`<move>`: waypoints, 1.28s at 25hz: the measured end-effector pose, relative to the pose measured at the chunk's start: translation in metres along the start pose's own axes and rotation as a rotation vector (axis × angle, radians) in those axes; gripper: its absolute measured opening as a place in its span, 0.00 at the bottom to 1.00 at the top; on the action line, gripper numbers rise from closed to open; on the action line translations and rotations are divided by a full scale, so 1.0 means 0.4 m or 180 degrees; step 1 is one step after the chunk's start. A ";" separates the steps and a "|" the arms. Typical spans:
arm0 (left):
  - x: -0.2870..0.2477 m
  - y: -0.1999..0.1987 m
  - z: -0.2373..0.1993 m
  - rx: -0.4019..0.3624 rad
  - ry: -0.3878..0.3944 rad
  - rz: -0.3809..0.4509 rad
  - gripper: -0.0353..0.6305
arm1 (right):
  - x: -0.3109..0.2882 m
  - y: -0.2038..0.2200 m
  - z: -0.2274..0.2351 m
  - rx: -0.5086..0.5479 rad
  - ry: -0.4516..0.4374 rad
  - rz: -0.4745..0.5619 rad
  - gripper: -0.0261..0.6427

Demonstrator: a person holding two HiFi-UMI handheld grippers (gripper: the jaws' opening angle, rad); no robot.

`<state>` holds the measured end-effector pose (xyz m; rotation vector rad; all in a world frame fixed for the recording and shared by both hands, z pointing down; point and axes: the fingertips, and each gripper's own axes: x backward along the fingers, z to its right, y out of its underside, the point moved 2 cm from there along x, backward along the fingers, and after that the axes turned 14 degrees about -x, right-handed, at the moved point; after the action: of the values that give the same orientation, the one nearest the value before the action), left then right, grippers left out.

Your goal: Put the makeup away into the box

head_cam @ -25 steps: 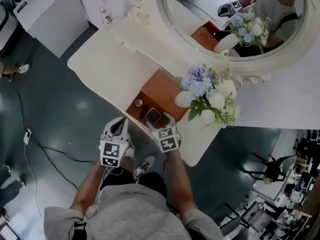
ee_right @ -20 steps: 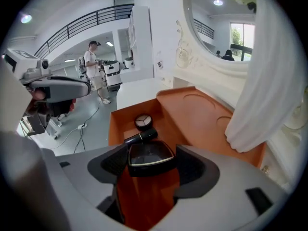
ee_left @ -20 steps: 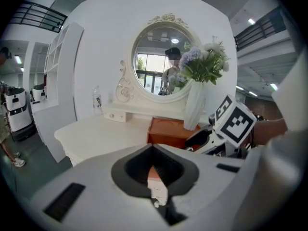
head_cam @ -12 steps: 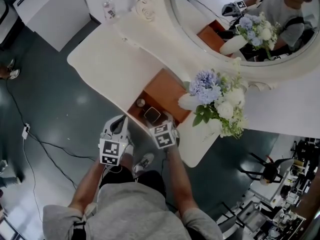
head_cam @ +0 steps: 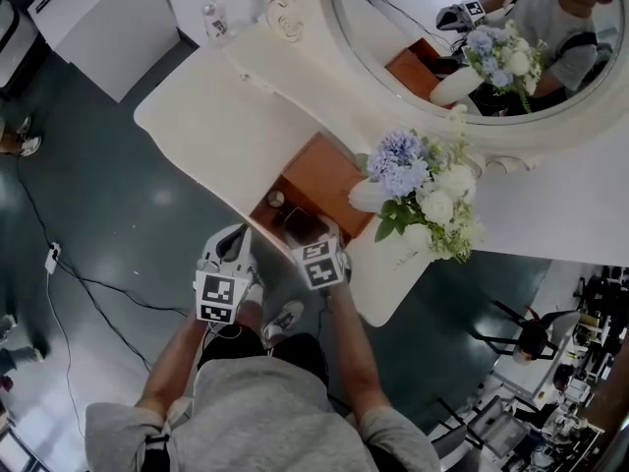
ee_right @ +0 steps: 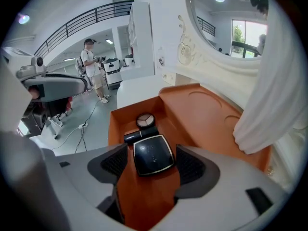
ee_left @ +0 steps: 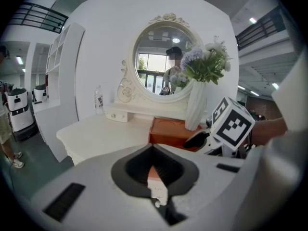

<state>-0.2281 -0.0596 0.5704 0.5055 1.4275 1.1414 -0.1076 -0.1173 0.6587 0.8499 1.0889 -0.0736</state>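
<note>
One orange box (ee_right: pixel 207 114) — three makeup pieces inside: square compact (ee_right: pixel 152 154), round compact (ee_right: pixel 145 120), dark tube (ee_right: pixel 139 134). One flower vase (head_cam: pixel 366 196), one mirror (head_cam: pixel 432 28), one bottle (head_cam: pixel 209 18).

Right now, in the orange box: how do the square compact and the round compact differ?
The square compact is glossy black; the round compact shows a pale segmented face. The square compact lies between the right gripper's open fingers; the round compact sits beyond a black tube. Both lie flat in the orange box.
</note>
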 end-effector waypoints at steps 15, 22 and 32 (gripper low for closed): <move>0.103 -0.160 0.137 -0.0302 -0.0041 0.0411 0.05 | 0.336 -0.037 0.004 -0.0197 0.0061 0.0987 0.52; 0.173 -0.239 0.245 -0.0457 0.0004 0.0636 0.06 | 0.536 0.012 0.042 -0.0317 0.0304 0.1549 0.40; 0.250 -0.318 0.407 -0.0670 0.0156 0.0862 0.06 | 0.787 0.128 0.079 -0.0586 0.0649 0.2288 0.21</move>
<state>-0.0614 0.0258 0.4378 0.5348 1.2877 1.5115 0.0944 0.0054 0.4419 1.0503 0.9042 0.7156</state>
